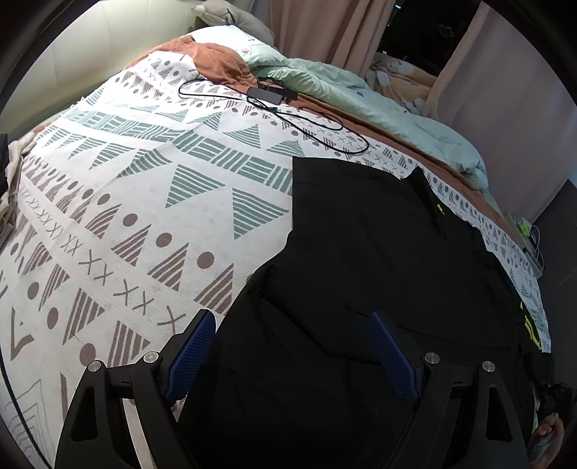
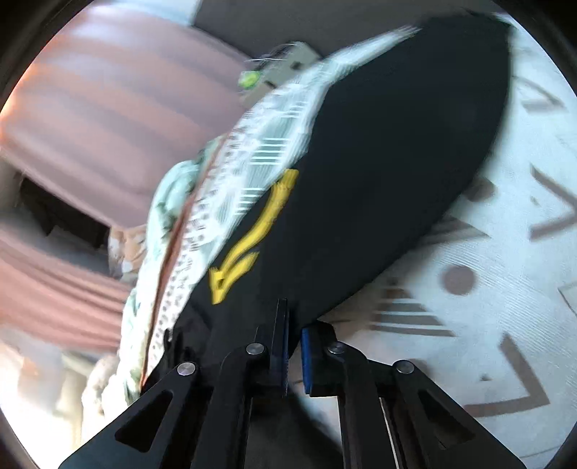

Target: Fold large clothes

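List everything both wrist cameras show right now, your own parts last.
Garment: one, black with yellow print, flat on the bedspread.
Bedspread: one, white with grey-green and brown shapes, over the bed.
Charger: one, black, cable looped, far side of bedspread.
Duvet: one, pale green, bunched beyond the charger.
Curtains: pink, behind the bed.
Left gripper: open, hovering over the garment's near edge.
Right gripper: shut, apparently pinching the garment's edge; view blurred.
Hand: one, lower right corner.
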`<state>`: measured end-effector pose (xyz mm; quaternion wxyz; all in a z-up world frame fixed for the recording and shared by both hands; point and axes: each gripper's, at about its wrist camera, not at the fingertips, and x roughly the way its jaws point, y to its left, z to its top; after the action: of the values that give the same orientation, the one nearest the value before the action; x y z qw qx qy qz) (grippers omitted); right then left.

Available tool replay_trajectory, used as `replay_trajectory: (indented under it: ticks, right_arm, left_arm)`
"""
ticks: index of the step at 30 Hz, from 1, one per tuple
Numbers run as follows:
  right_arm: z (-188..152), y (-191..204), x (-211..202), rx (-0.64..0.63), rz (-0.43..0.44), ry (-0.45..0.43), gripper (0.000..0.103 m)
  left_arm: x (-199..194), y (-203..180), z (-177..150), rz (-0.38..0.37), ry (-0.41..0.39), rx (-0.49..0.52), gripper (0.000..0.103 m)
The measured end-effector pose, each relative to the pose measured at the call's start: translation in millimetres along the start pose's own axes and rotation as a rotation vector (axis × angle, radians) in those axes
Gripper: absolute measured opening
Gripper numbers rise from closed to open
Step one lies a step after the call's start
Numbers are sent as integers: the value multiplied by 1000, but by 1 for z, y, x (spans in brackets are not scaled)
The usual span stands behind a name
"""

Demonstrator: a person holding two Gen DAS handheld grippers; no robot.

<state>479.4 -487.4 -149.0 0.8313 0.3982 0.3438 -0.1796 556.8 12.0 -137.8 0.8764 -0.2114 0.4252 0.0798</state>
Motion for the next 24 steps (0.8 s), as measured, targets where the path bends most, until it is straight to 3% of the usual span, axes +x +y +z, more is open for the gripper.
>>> replay_trajectory:
  ticks: [6,14,19,24]
  right_arm:
    - [-9,64,-18,-162,162,20,5]
    - [-57,140,-6,-337,356,170,5]
    - [-99,164,27,-424,344,303,5]
    - [-127,154,62,-426,188,430,7]
  left_arm:
    - [-4,4,1,-11,-2,-23,87]
    - [-11,13,5,-48,-8,-70,87]
    - [-17,16,9,-67,-19,-90,87]
    - [-22,22,12,-86,-23,-121,87]
